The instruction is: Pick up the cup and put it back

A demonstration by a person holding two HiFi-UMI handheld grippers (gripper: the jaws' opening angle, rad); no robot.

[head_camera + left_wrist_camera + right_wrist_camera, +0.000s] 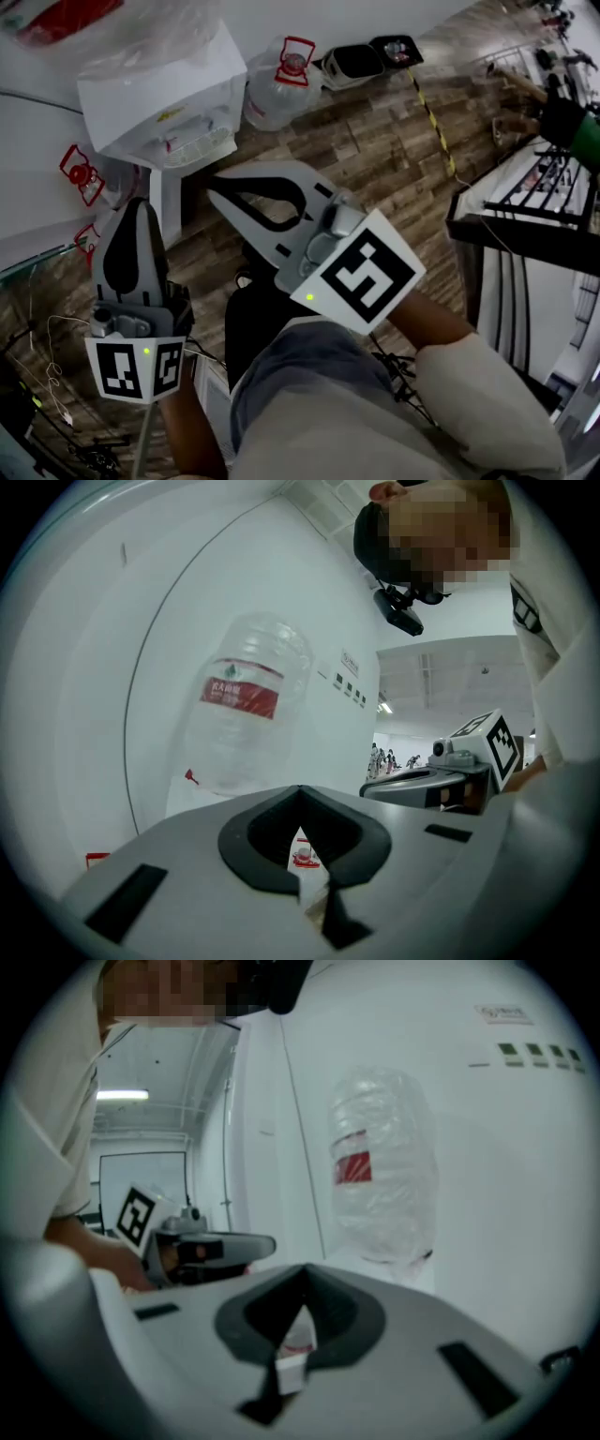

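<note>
Cup: its place cannot be told; no view shows it clearly.
Left tongs (137, 204): tips together with nothing between them, held up in front of the water dispenser.
Right tongs (214, 184): tips also together and empty, just beside the left pair and aimed the same way.
Water dispenser (164, 103): white, against the white wall, draped in clear plastic.
Bottle (246, 710): upturned on the dispenser, with a red label, under the plastic.
Jug (281, 84): clear with a red cap, on the floor just right of the dispenser.
Bins (361, 61): two, beside the jug along the wall.
Floor (394, 159): wood planks, crossed by a yellow-black tape strip (433, 122).
</note>
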